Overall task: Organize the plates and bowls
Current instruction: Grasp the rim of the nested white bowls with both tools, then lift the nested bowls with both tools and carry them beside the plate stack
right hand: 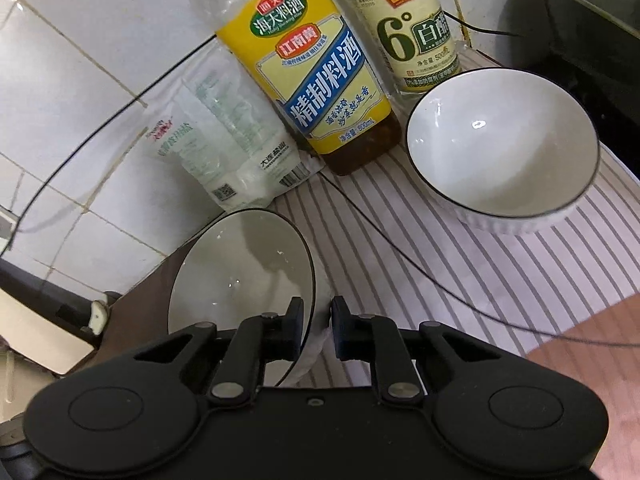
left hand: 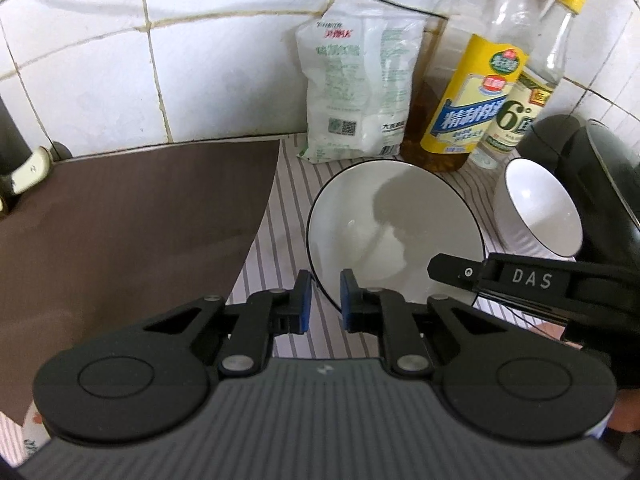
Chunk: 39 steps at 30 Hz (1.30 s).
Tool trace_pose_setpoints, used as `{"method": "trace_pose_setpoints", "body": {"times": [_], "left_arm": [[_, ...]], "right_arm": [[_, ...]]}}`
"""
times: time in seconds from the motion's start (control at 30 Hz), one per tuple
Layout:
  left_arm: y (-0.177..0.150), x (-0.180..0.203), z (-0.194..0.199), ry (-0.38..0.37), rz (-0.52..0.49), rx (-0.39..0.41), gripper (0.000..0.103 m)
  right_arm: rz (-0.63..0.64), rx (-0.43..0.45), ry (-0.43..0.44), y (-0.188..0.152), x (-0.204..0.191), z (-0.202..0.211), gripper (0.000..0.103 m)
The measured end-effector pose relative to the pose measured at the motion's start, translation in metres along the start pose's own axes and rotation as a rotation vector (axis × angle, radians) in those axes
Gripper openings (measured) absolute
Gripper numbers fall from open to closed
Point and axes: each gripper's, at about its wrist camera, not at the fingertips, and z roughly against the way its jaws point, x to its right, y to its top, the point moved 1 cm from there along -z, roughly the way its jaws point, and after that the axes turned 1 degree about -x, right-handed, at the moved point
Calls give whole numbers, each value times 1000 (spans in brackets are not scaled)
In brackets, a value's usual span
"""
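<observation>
A large white bowl with a black rim (left hand: pixel 394 224) is held tilted above the striped cloth; it also shows in the right wrist view (right hand: pixel 240 268). My left gripper (left hand: pixel 325 300) straddles its near rim, blue pads on either side with a small gap. My right gripper (right hand: pixel 317 330) straddles the rim on the other side and shows in the left wrist view (left hand: pixel 456 272). A smaller ribbed white bowl (right hand: pixel 504 148) sits on the cloth to the right; it also shows in the left wrist view (left hand: pixel 536 212).
A brown mat (left hand: pixel 132 232) lies left of the striped cloth (right hand: pixel 460 264). A salt bag (left hand: pixel 356 88), a cooking wine bottle (right hand: pixel 320 80) and a vinegar bottle (right hand: pixel 408 28) stand against the tiled wall. A dark appliance (left hand: pixel 592 160) is at the right. A thin black cable (right hand: pixel 400 256) crosses the cloth.
</observation>
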Motion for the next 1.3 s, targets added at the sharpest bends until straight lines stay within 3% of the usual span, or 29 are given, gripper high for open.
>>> {"method": "trace_pose_setpoints", "body": {"times": [0.73,1.13,1.3], "left_arm": [[-52,33,139,12,-86,100,13],[-94,52,144,14,-118,41,13],[-109,49,139,-29,-73,14,12]], "right_arm": [[37,70,78,-51,-16,132,18],[22,50,56,-94,12,151,19],[-31,42,48,-111,28,155,20]]}}
